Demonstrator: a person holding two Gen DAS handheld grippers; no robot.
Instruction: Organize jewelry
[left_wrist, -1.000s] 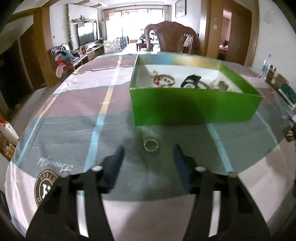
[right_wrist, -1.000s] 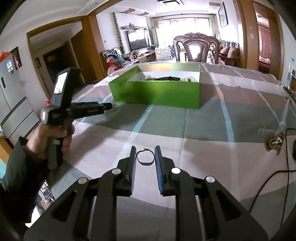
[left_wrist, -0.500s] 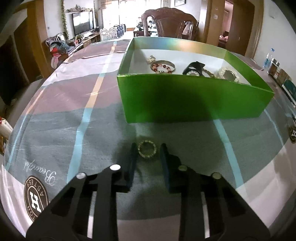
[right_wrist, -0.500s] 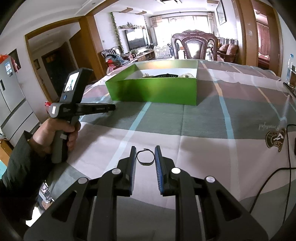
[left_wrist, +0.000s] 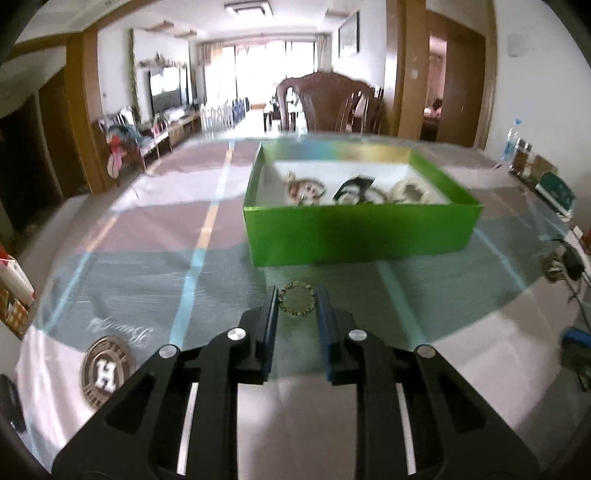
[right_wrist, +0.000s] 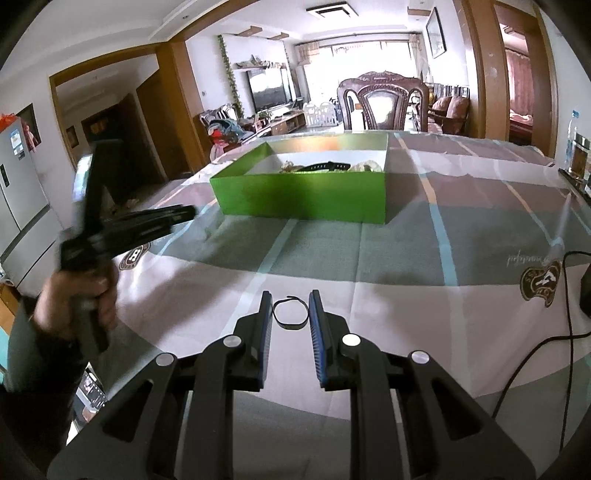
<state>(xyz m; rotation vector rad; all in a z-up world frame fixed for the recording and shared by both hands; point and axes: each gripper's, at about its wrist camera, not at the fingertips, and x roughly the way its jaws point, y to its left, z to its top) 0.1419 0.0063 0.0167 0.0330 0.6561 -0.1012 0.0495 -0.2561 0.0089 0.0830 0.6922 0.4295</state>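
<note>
Patterned tablecloth (left_wrist: 147, 266), left gripper (left_wrist: 296, 301) clasping beaded bracelet (left_wrist: 296, 298)

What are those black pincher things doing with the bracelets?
A person is tidying jewelry into the green box. The left gripper is shut on a gold beaded bracelet, lifted in front of the box. The right gripper is shut on a thin black band. A few pieces already lie inside the box.
</note>
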